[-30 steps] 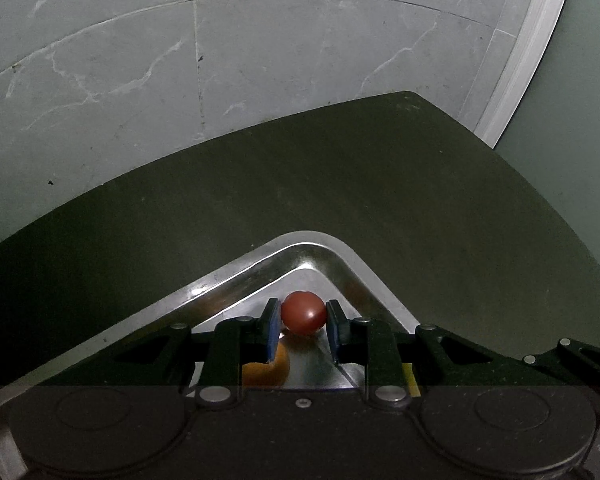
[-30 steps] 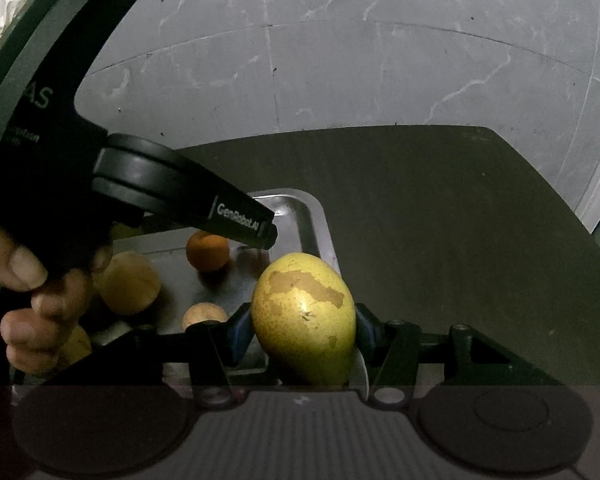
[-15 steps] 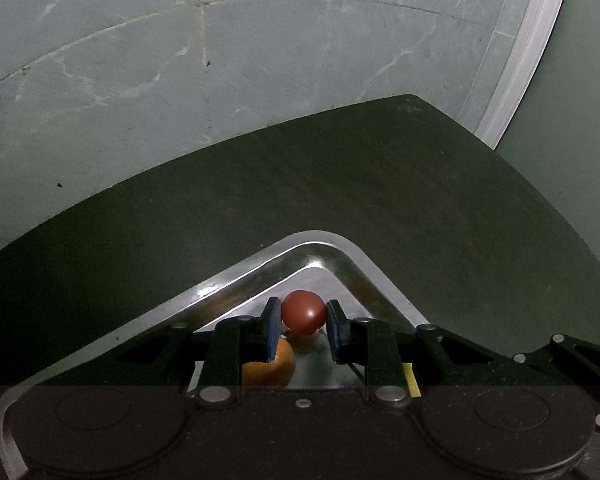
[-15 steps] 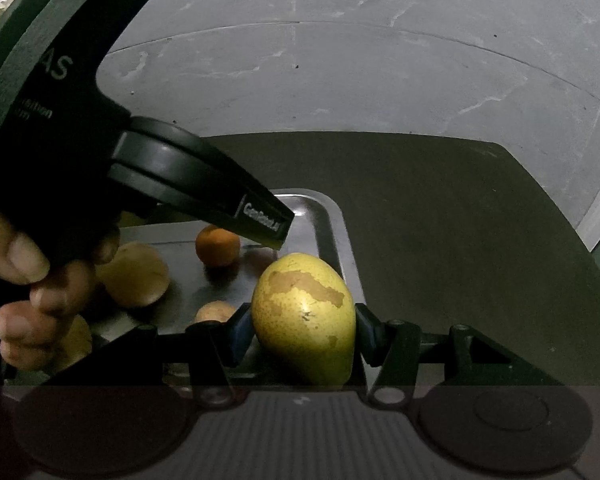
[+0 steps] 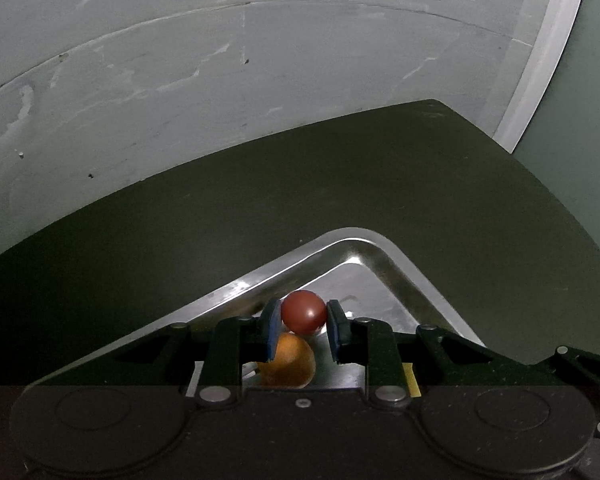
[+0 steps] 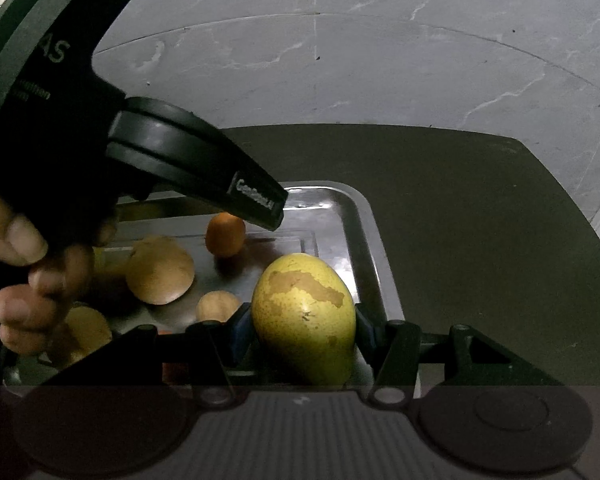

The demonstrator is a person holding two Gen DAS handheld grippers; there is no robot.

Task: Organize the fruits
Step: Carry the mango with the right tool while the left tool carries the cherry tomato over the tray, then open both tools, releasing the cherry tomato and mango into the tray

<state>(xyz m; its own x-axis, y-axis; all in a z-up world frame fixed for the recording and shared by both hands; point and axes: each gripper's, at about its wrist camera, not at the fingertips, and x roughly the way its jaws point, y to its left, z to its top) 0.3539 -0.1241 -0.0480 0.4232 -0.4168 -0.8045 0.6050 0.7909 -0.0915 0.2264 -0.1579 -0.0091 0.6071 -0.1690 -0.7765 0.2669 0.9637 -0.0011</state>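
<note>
Two grippers over the metal tray (image 6: 364,232): right gripper (image 6: 304,332) pinches a yellow pear (image 6: 304,316), long axis upright; left gripper (image 5: 303,326), marked "GenRobot.AI", pinches a red fruit (image 5: 303,312).

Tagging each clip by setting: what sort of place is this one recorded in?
Probably an indoor room in a home or a staged one, though little shows. A dark tabletop stands on a grey marble-look tiled floor, and a metal tray on it holds fruit, including a pear.

Pretty dim overall, heavy fisheye bending at the edges, glare on the tray (image 5: 352,242) rim, hand (image 6: 24,276) blurry.
</note>
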